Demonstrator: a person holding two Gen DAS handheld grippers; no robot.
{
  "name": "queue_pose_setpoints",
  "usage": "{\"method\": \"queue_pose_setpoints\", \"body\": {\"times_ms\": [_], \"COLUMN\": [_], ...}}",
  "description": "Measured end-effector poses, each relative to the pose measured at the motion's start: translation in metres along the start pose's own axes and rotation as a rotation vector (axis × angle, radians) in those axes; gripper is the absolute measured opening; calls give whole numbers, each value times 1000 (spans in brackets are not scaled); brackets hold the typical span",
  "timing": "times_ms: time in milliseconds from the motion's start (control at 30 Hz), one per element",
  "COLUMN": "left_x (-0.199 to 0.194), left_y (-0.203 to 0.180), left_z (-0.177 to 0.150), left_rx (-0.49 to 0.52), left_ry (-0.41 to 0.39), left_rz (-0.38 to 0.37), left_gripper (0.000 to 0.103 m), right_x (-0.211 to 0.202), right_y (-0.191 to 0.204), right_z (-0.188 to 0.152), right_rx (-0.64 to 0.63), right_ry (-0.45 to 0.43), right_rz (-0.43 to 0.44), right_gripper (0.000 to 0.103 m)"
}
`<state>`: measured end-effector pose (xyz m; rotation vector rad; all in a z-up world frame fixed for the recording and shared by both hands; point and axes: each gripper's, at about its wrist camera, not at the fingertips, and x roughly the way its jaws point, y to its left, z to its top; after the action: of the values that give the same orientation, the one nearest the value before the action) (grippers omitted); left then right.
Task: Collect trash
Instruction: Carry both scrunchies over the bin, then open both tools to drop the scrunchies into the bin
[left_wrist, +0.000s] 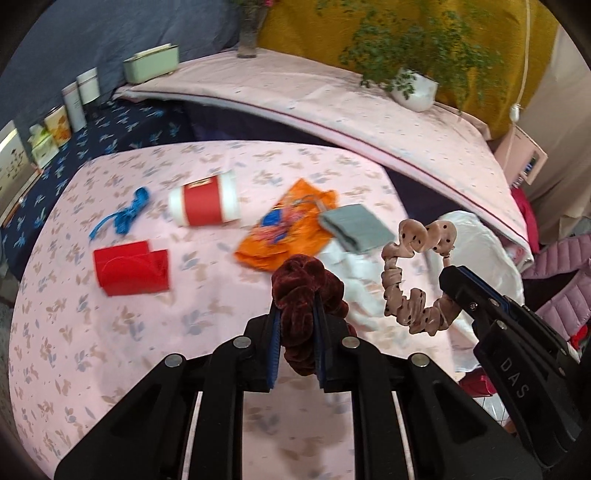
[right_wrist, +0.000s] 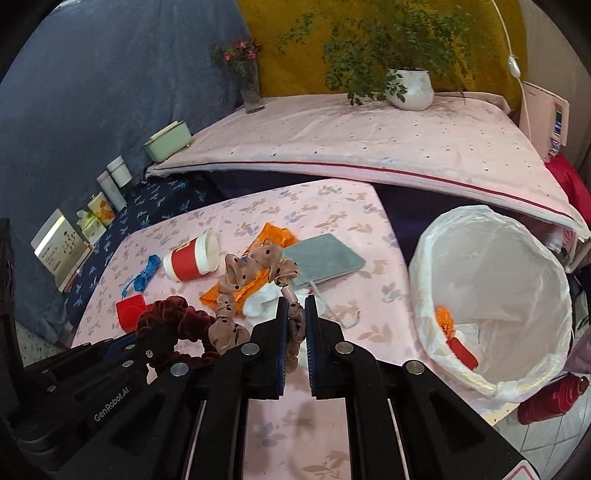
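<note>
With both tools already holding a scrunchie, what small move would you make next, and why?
Probably swing the right tool, shut on the dotted scrunchie, rightward over the lined bin and release. The bin stands to its right off the table edge, open, with trash already inside.

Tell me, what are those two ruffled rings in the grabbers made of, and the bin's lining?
The dark red scrunchie in the left gripper looks like velvet: deep matte pile, plush folds. The beige dotted scrunchie in the right gripper seems a thin, satiny fabric, gathered with a slight sheen. The bin liner appears to be thin translucent white plastic, crinkled and glossy.
</note>
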<state>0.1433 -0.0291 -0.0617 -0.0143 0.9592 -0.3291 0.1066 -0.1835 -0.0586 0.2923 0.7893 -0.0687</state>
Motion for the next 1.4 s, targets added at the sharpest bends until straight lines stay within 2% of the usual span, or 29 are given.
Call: {"method": "queue_pose_setpoints", "body": {"times_ms": [433,733,933,967,1067,1100,1400], "left_x": [-2,12,20,20,20,20,24], "left_y": [-129,-197,-222,-225,-228,-228,-215], "left_z": [26,33,39,39,42,43,45], "left_rx": [200,306,327,329,329,326,305], "left_ry": [-40,-30,-16,-19,-37,-44,-44], "left_rz": [-115,-186,-219,-218,-209,-206,-176], "left_gripper": [14,15,20,23,46,48,50], "right_x": [-40,-52,-51,-51,-49,-48,-39], "right_y": [-124,-190,-209,-210,-213,-213,-207], "right_z": [4,0,0,-1,-2,-2,3], "right_rx": [198,295,320,323,330,331,319], "right_ry": [-74,-95,-95,-94,-92,-91,-84], "right_rz": [-128,-206,-226,-227,-228,-228,-226], "right_gripper": [9,9,9,9,9,9,14]}}
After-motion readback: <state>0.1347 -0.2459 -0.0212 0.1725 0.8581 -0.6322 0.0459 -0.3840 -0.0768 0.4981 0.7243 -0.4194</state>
